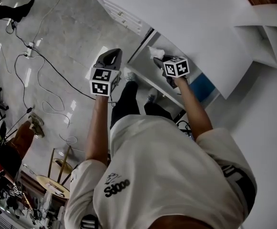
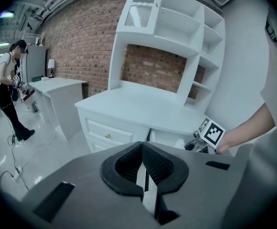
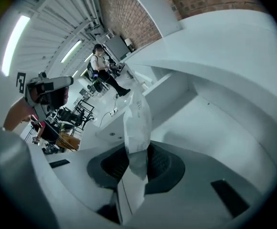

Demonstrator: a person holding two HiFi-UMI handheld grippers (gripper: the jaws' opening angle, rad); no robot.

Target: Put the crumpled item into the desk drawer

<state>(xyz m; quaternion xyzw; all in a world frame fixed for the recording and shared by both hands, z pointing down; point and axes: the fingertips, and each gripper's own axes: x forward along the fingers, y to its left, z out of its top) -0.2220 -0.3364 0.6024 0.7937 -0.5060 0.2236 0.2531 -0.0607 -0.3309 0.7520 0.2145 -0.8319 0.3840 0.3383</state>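
Observation:
The crumpled item [image 3: 137, 123], a white scrunched wrapper, sticks up from between the pads of my right gripper [image 3: 138, 163], which is shut on it. The head view puts that gripper [image 1: 159, 60] and the wrapper [image 1: 154, 51] over the open white desk drawer [image 1: 140, 56], whose pale inner walls [image 3: 214, 128] surround the right gripper view. My left gripper [image 1: 113, 56] hangs in the air just left of the drawer, over the floor. Its jaws [image 2: 142, 159] are shut with nothing between them. From there I also see the open drawer [image 2: 169, 137] and the right gripper [image 2: 195, 146].
A white desk top [image 2: 143, 106] with a shelved hutch [image 2: 176, 27] stands against a brick wall. Small closed drawers [image 2: 107, 135] sit left of the open one. Cables [image 1: 38, 63] trail over the tiled floor, and a person [image 2: 7, 80] stands at another desk far left.

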